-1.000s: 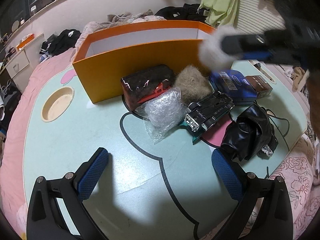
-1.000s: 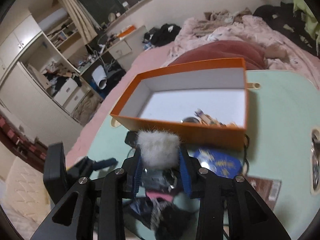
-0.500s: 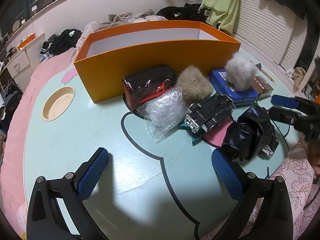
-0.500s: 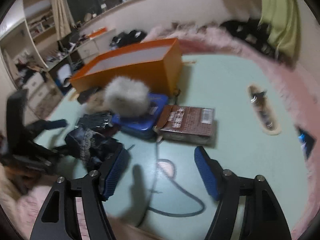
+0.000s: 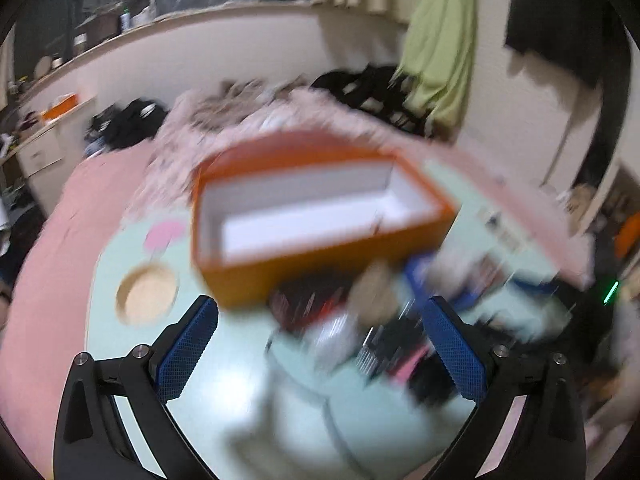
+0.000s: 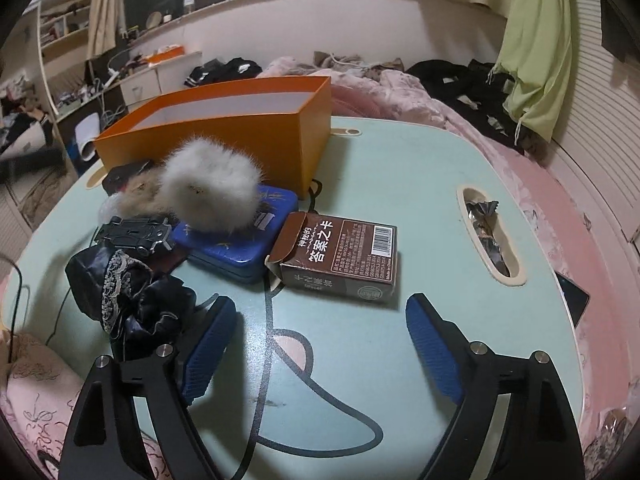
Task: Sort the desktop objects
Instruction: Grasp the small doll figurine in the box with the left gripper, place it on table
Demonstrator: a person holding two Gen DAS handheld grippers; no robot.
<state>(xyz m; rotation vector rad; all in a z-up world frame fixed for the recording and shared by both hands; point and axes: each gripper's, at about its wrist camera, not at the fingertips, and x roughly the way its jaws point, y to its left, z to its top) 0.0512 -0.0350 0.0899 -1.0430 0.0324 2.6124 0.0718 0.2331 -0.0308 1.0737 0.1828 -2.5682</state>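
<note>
The left wrist view is motion-blurred. My left gripper (image 5: 322, 308) hangs above the table, jaws closing a little with nothing between them; beyond it stands the orange box (image 5: 320, 208), its white inside showing. My right gripper (image 6: 320, 304) is low over the green table (image 6: 400, 184), jaws opening and empty. Ahead of it lies a brown card box (image 6: 340, 256). A white fluffy pompom (image 6: 212, 192) rests on a blue tin (image 6: 244, 248) in front of the orange box (image 6: 224, 136). A black toy car (image 6: 136, 234) and black lace cloth (image 6: 124, 292) lie to the left.
A brown pompom (image 6: 140, 196) and a dark pouch (image 6: 124, 174) sit by the box. The table has a slot (image 6: 486, 236) with foil wrappers and a round cup recess (image 5: 147, 299). A phone (image 6: 574, 300) lies at the right edge. Pink bedding surrounds the table.
My right gripper let go of the white pompom, which now lies on the blue tin, and drew back low over the table. My left gripper rose, so the box's inside shows.
</note>
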